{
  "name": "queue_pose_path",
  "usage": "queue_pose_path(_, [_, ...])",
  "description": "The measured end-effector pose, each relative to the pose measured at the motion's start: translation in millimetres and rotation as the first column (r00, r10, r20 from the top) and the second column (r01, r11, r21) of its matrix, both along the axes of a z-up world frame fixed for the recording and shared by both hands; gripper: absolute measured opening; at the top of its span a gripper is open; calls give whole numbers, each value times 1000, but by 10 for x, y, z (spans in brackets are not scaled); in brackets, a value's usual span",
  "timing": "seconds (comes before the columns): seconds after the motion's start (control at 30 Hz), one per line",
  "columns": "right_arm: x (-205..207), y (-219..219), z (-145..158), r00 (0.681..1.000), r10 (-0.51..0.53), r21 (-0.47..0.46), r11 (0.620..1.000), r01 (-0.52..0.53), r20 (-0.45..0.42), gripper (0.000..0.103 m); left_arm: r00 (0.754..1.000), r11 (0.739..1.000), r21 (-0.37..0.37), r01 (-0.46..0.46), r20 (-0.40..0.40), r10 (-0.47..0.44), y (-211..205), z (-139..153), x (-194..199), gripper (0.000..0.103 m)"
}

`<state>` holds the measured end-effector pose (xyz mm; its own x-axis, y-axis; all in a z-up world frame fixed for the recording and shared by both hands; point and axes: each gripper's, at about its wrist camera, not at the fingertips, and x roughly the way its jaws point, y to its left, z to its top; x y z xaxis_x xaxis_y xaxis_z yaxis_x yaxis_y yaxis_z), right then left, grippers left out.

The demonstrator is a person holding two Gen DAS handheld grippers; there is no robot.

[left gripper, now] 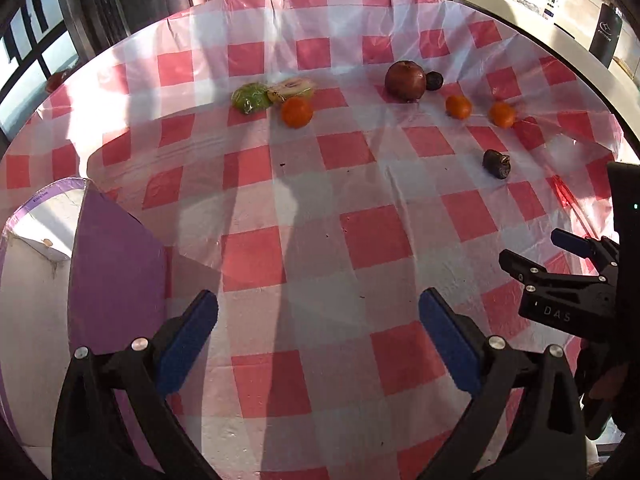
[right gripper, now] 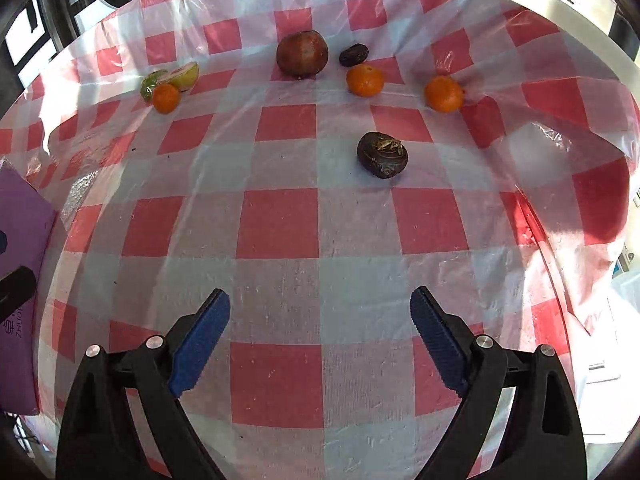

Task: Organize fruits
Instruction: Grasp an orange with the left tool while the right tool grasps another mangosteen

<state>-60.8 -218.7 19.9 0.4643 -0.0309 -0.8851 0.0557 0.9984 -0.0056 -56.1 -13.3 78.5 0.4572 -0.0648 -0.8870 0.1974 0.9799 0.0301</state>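
Note:
Fruits lie on a red-and-white checked tablecloth [right gripper: 280,224]. A big dark red fruit [right gripper: 302,54] sits at the back, a small dark fruit [right gripper: 353,55] beside it. Three oranges: one on the left [right gripper: 165,98], one in the middle [right gripper: 364,80], one on the right [right gripper: 443,93]. A green fruit [right gripper: 152,82] and a cut fruit half [right gripper: 184,76] lie by the left orange. A dark wrinkled fruit [right gripper: 383,155] lies nearest. My right gripper [right gripper: 320,336] is open and empty, well short of it. My left gripper [left gripper: 318,340] is open and empty over the cloth; the right gripper [left gripper: 560,264] shows at its right.
A purple box [left gripper: 116,272] with an open white inside [left gripper: 36,248] stands at the table's left; it also shows in the right wrist view [right gripper: 20,240]. The plastic cloth is rumpled and raised at the right edge [right gripper: 580,152]. Windows and furniture lie beyond the table.

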Motion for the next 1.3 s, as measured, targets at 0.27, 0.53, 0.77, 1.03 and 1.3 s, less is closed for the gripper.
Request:
queue_pose_path(0.27, [414,-279,-169,999,42,17,999,-42,31,87,991,995,53,-89,-94,94,-247,-402,130,101])
queue_pose_path(0.53, [898,-406,-192,990,38,32,999,-43,133,82,985,984,95,-148,-81,155,-253,-549,602,101])
queue_pose_path(0.77, [937,-356,-208,978,78,6,997,-81,193,59,979,979,56,-195,-43,198,-230,-605,1168,91])
queue_pose_path(1.03, [933,-361,-217,975,86,21,996,-92,203,56,962,962,3,-271,14,271,-174,-595,1833,84])
queue_pose_path(1.3, [931,-354,-222,975,88,28,995,-96,203,58,968,968,-19,-249,34,250,-231,-610,2378,70])
